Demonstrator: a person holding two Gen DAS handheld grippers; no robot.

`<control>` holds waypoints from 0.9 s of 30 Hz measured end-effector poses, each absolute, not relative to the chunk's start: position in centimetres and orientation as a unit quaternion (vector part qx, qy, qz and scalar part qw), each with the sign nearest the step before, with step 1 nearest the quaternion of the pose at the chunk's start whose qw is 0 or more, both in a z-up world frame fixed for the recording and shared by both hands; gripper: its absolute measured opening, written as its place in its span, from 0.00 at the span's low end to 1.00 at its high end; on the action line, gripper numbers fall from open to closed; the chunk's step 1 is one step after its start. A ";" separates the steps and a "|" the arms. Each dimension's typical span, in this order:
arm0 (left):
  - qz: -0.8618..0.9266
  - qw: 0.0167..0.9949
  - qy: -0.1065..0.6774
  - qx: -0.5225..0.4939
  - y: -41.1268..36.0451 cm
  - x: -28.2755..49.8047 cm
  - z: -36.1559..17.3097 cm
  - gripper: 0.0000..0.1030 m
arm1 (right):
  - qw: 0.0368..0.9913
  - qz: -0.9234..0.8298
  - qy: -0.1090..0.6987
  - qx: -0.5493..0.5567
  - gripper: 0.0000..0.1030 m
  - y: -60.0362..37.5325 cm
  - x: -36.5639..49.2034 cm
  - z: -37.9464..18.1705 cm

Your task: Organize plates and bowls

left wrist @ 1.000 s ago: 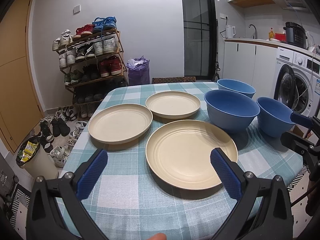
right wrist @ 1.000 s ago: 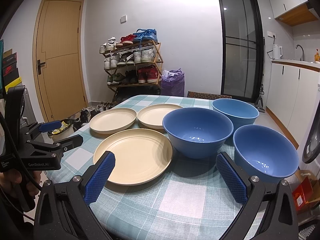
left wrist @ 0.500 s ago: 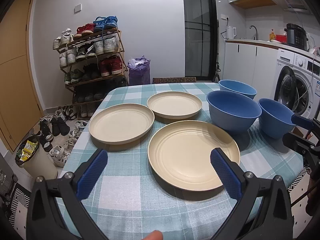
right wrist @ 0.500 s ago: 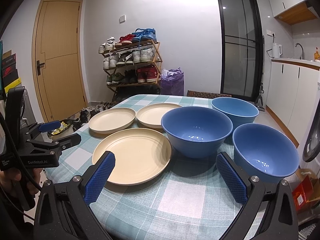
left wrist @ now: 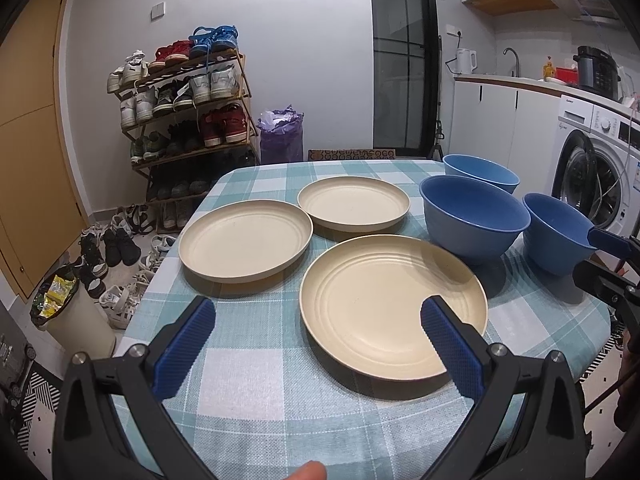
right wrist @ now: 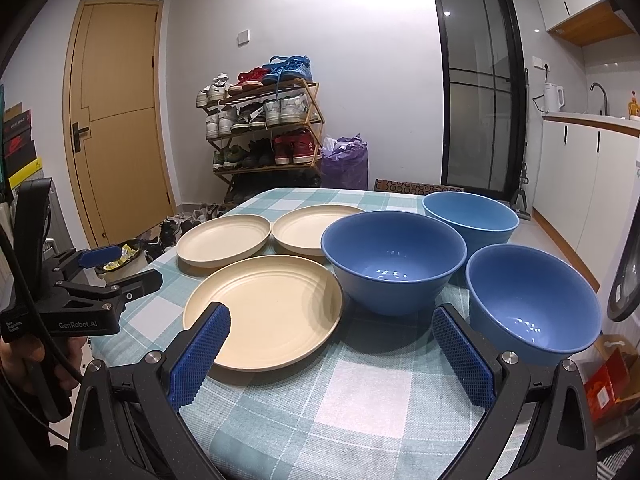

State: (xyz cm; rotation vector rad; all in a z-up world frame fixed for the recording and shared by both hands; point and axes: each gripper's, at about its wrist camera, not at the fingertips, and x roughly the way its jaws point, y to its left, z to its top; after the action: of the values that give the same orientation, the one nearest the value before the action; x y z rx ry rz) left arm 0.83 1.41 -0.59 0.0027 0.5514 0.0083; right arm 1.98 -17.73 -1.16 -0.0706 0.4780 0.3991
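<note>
With both jaws spread wide and empty, the left gripper (left wrist: 318, 322) faces the nearest cream ribbed plastic plate (left wrist: 394, 306) on the checked tablecloth (left wrist: 240, 364); the right gripper (right wrist: 332, 330) waits beside three blue bowls (right wrist: 394, 260). Pinching the rim squarely should prevent tilting.

On my table (left wrist: 248, 376): three plates (left wrist: 394, 306) lie left, three bowls (left wrist: 474, 216) right; shoe rack (left wrist: 188, 120) stands behind, washing machine (left wrist: 592, 172) far right.
</note>
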 end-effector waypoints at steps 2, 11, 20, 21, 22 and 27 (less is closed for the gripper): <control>0.005 0.962 0.274 0.003 1.4 0.9 -0.7 1.00 | 0.951 0.195 0.236 -0.034 1.00 -17.8 2.1 -1.1; 0.011 0.961 0.275 0.007 1.6 1.1 -0.8 1.00 | 0.952 0.191 0.239 -0.034 1.00 -18.0 2.9 -1.5; 0.020 0.960 0.279 0.002 2.1 1.5 -1.1 1.00 | 0.952 0.188 0.240 -0.033 1.00 -18.3 3.6 -1.4; 0.020 0.960 0.279 0.001 2.1 1.5 -1.1 1.00 | 0.952 0.187 0.241 -0.033 1.00 -18.3 3.7 -1.4; 0.020 0.960 0.280 0.001 2.2 1.6 -1.1 1.00 | 0.952 0.187 0.242 -0.033 1.00 -18.3 3.7 -1.4; 0.023 0.959 0.283 -0.001 2.4 1.8 -1.0 1.00 | 0.951 0.189 0.244 -0.036 1.00 -18.1 4.0 -1.4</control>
State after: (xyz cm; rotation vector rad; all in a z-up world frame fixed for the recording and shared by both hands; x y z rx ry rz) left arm 1.85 2.36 -1.02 -0.0030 0.5734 0.0461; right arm 4.05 -18.11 -1.38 -0.0735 0.4957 0.3840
